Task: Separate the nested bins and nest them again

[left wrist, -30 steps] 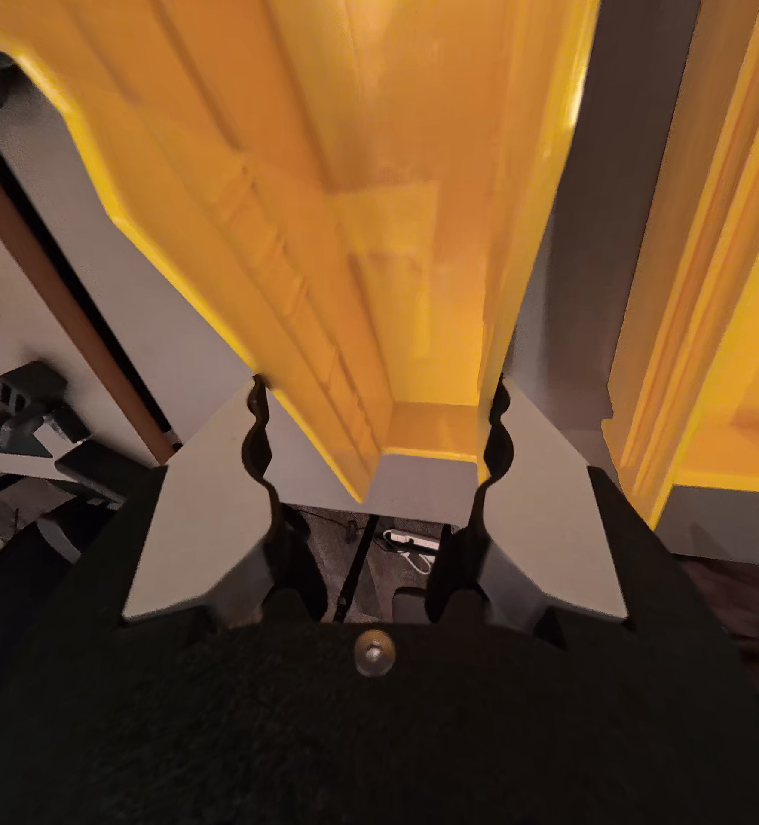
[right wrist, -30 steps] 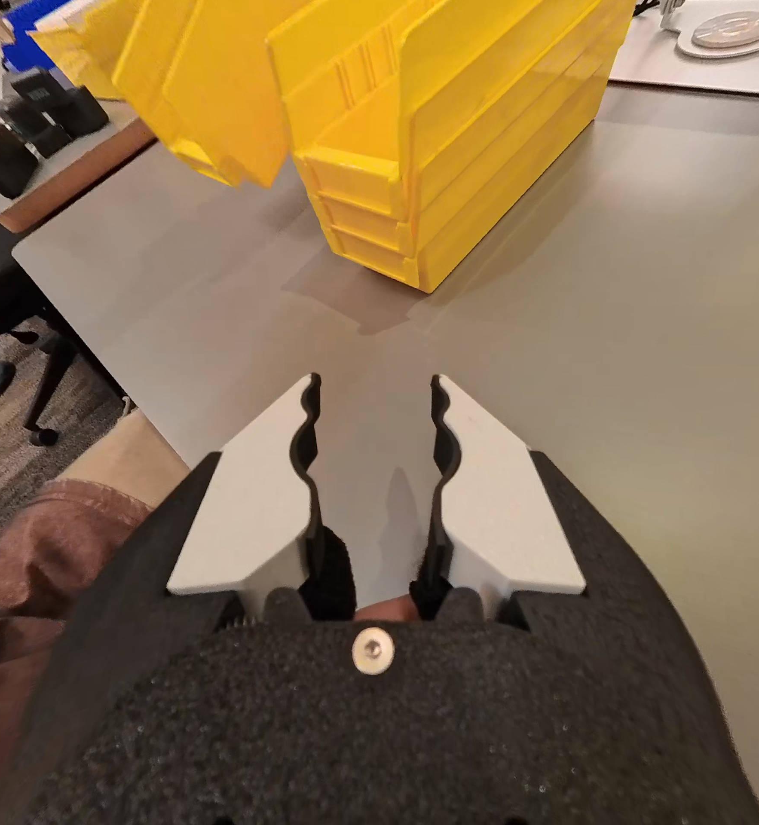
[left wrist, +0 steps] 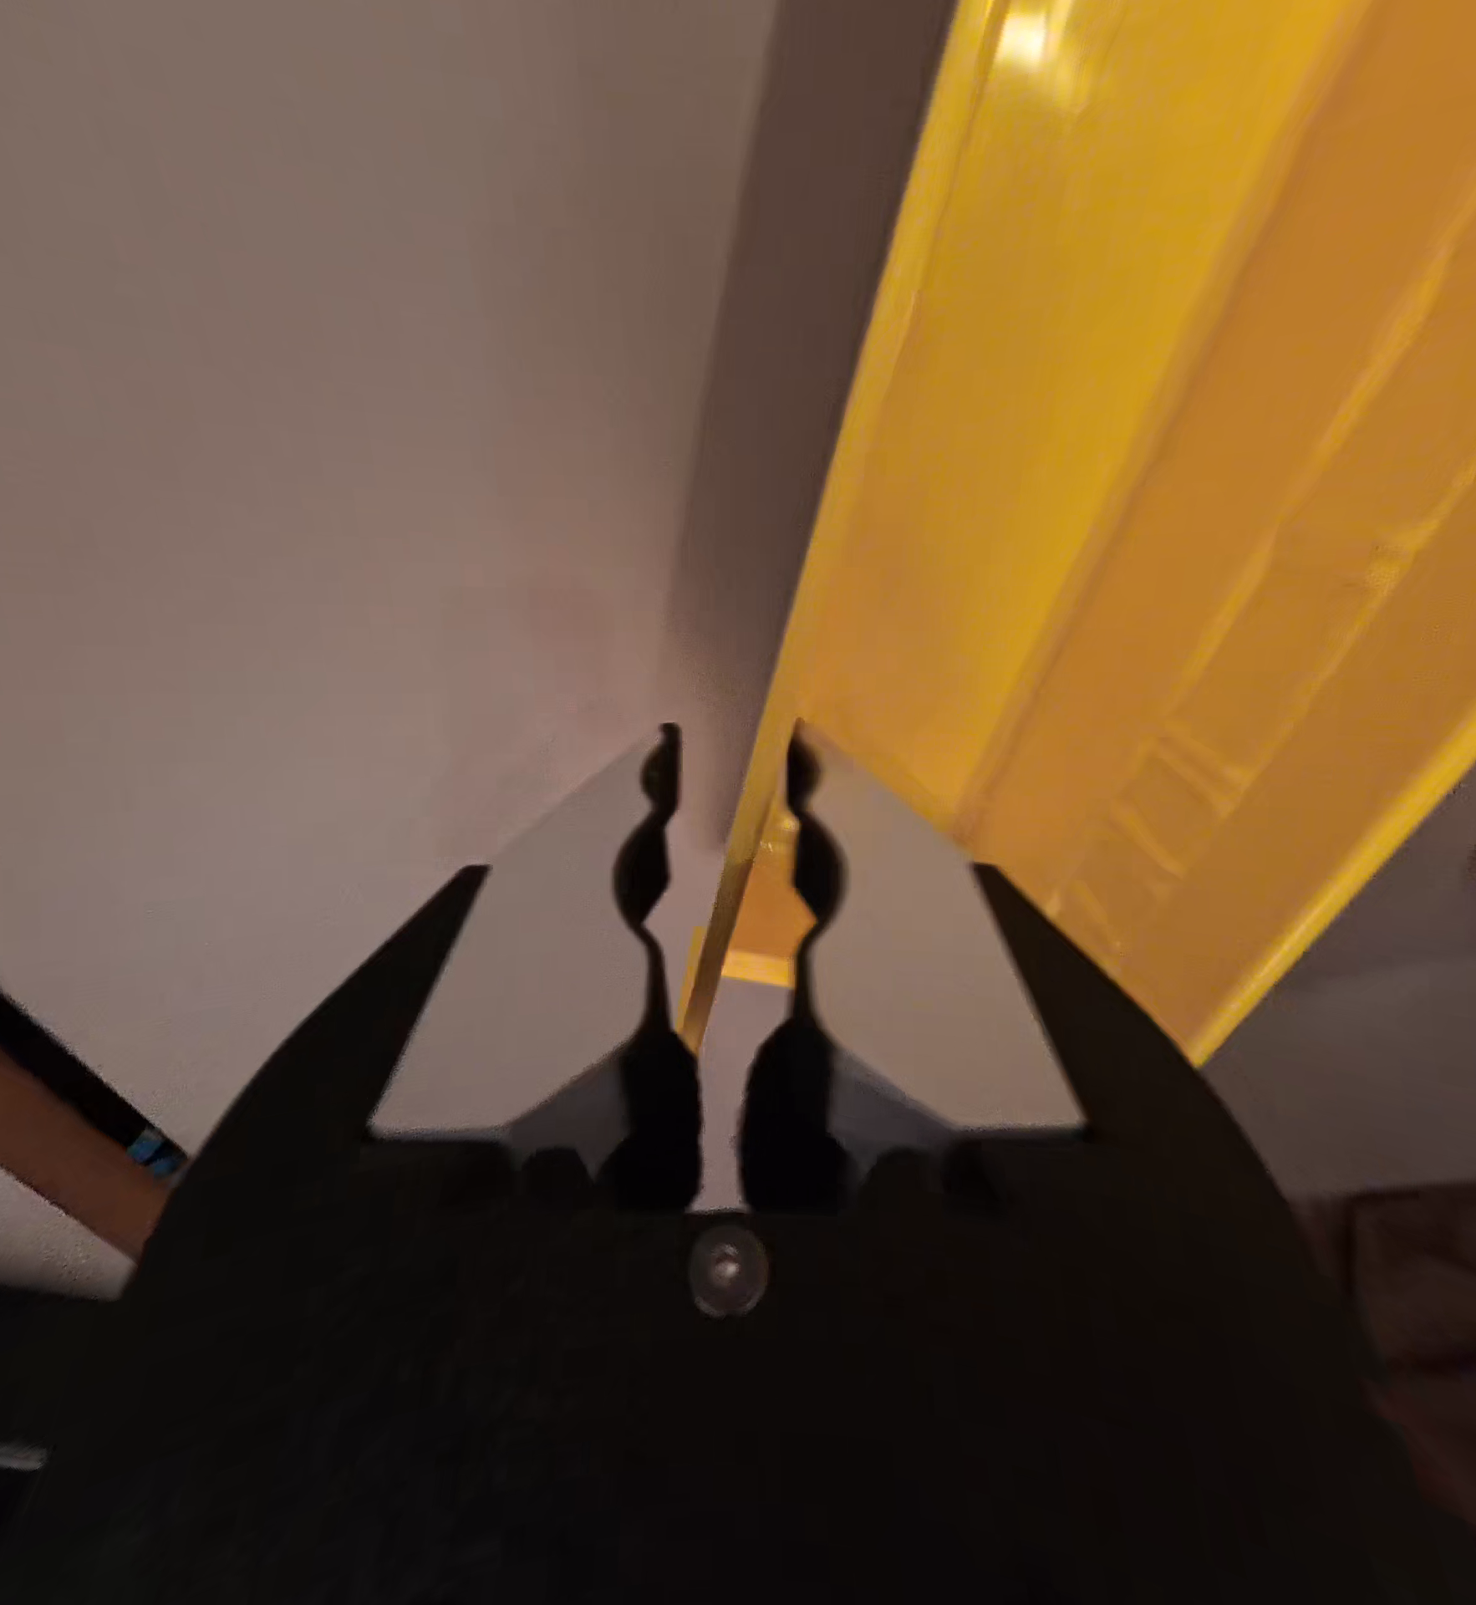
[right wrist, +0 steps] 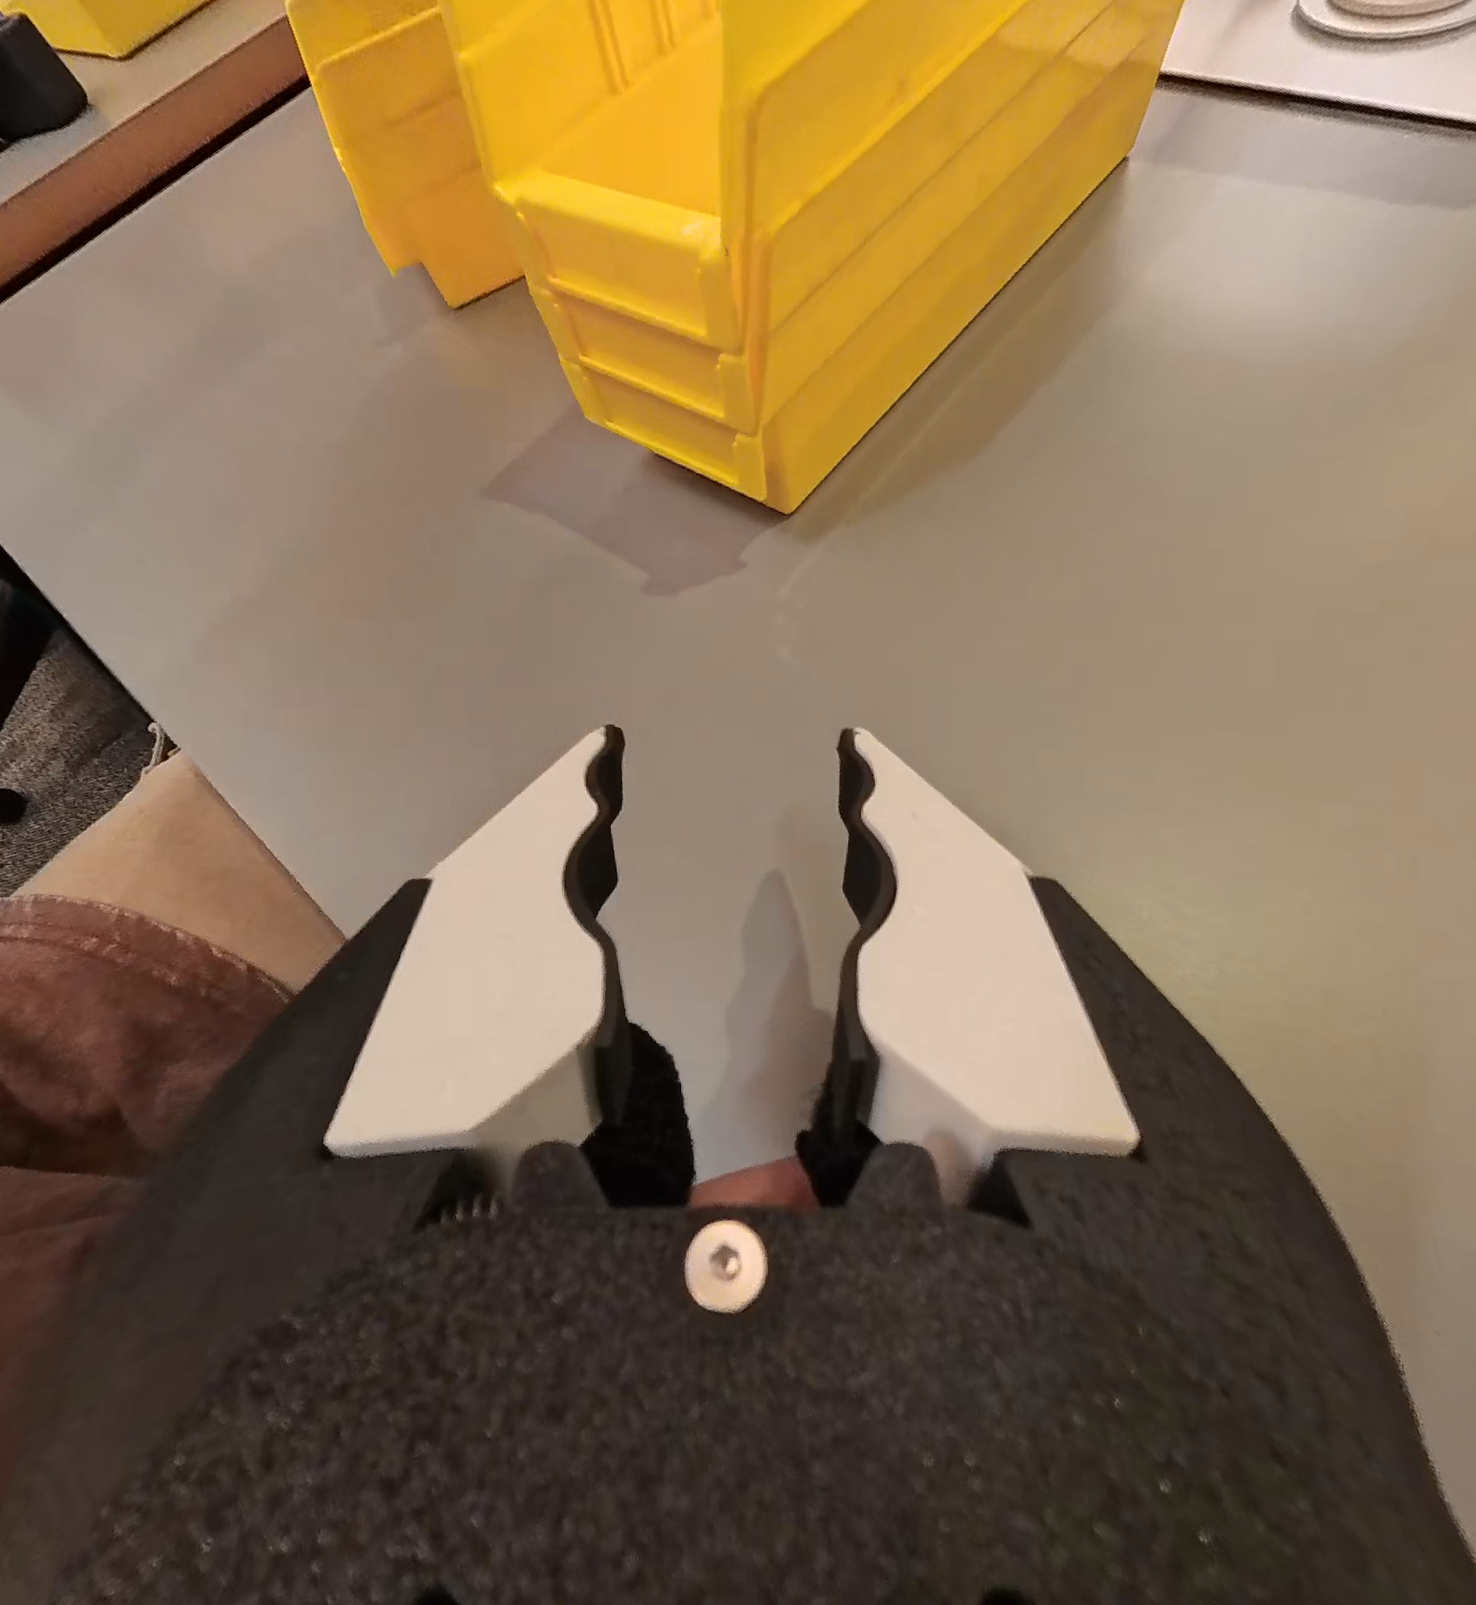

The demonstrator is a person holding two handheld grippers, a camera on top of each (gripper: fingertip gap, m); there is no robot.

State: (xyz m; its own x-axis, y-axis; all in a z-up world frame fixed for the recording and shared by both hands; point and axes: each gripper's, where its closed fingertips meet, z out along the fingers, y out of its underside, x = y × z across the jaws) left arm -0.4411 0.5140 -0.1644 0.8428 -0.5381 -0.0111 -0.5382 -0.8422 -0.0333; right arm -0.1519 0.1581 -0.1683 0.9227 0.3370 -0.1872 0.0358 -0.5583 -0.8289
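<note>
Right gripper hovers spread and empty over the grey table. Beyond it stands the nested yellow stack; a single bin stands just left. Left gripper straddles a yellow bin wall, narrow gap; pinching uncertain.

Office: grey desk, carpet

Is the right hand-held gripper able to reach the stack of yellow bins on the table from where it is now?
Probably yes. The right hand-held gripper is open, and only bare table lies between it and the stack of yellow bins.
</note>
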